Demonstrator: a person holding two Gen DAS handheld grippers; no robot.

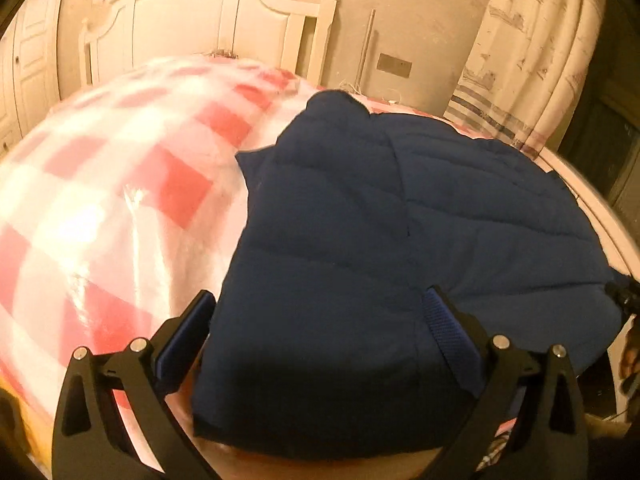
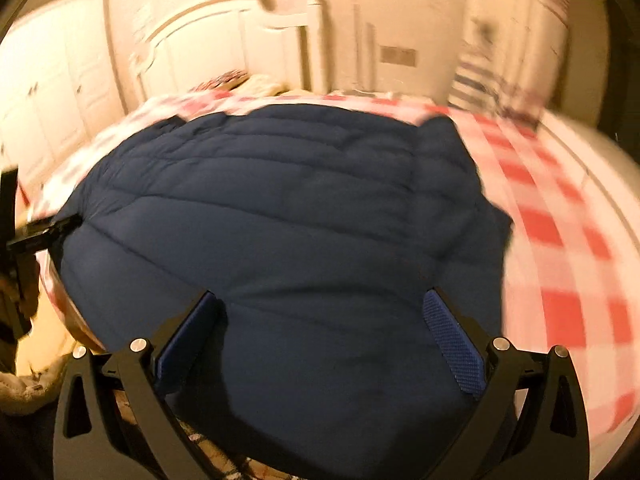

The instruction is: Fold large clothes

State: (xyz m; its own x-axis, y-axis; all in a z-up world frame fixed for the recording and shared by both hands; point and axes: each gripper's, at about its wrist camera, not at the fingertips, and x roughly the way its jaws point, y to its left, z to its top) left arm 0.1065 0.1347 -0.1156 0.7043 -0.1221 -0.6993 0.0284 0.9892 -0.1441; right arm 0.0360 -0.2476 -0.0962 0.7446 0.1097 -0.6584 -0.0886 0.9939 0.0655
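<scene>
A large navy quilted jacket lies spread on a bed with a red-and-white checked cover. My left gripper is open just above the jacket's near left corner, its blue pads wide apart, nothing held. In the right wrist view the same jacket fills the middle. My right gripper is open over its near hem, fingers spread. The left gripper's black tip shows at the jacket's left edge. The right wrist view is motion-blurred.
A white headboard stands at the far end of the bed, with white cabinet doors to its left. A patterned curtain hangs at the right. The checked cover is bare right of the jacket. A person's hand shows at the right edge.
</scene>
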